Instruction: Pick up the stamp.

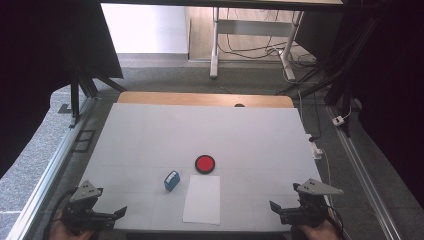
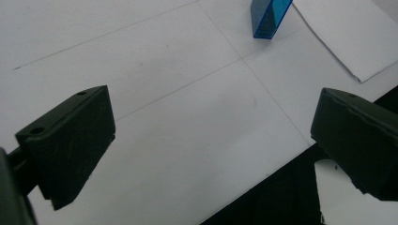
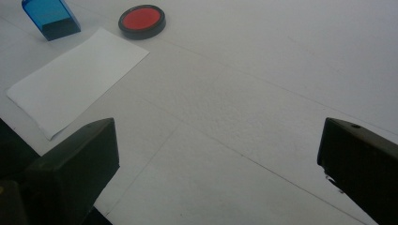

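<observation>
While both your grippers wait at the near edge of the bench (image 1: 150,130), nothing is in hand yet, so you look to be at the very start. Your left gripper (image 1: 116,214) has its fingers spread wide and empty. Just left of the paper (image 1: 202,199) stands the stamp (image 1: 171,180), a small blue translucent plastic block; reaching it likely comes next. Beyond the paper's far edge lies the pad (image 1: 205,163), a flat red disc in a black rim. Your right gripper (image 1: 276,207) is likewise agape, holding nothing.

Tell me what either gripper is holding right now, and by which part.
Nothing is held: the left gripper and right gripper are both open, with bare table between their fingers.
</observation>
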The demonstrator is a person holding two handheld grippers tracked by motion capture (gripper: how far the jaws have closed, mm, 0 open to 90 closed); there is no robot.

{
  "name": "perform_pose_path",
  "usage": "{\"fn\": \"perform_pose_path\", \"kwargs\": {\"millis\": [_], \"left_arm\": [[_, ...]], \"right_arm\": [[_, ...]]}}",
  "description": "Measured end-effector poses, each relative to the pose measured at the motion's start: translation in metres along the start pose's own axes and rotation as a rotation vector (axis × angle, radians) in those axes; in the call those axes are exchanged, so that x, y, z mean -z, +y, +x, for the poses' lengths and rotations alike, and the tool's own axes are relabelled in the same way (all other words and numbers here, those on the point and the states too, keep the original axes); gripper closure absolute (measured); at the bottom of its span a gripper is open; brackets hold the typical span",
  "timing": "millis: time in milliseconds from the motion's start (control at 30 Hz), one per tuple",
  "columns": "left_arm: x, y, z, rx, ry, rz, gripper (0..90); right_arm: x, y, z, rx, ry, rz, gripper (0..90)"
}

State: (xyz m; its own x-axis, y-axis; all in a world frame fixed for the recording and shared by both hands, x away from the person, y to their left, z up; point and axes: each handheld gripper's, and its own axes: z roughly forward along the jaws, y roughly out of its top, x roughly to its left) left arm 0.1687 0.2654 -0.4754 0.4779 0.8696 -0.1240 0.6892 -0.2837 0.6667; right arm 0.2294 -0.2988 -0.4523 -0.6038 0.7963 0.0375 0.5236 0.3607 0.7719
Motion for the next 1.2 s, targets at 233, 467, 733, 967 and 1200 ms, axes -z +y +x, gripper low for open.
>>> {"fn": "perform_pose_path", "kwargs": {"millis": [233,467,733,967,1200], "left_arm": [[0.0001,-0.0002,-0.0015,-0.017,-0.006,0.002,1.0],[0.0002,-0.0004,0.0006,0.000,-0.014,-0.001,1.0],[-0.0004,0.0000,0.0004,0.004,-0.003,0.008,0.5],[-0.0008,0.0003,0.0002,0.010,0.008,0.016,0.2],[-0.0008,0.0035,-0.0033,-0.018,0.014,0.014,0.0]], "right_arm": [[-0.0001,-0.0001,-0.0006,-0.015,0.009,0.004,0.0],[0.0002,-0.0002,-0.0010,-0.016,0.016,0.001,0.0],[-0.0002,0.0001,0.0000,-0.008,0.031,0.012,0.0],[-0.0009,0.0002,0.0014,0.012,0.046,0.019,0.0],[-0.0010,0.0001,0.0008,0.006,0.052,0.015,0.0]]}}
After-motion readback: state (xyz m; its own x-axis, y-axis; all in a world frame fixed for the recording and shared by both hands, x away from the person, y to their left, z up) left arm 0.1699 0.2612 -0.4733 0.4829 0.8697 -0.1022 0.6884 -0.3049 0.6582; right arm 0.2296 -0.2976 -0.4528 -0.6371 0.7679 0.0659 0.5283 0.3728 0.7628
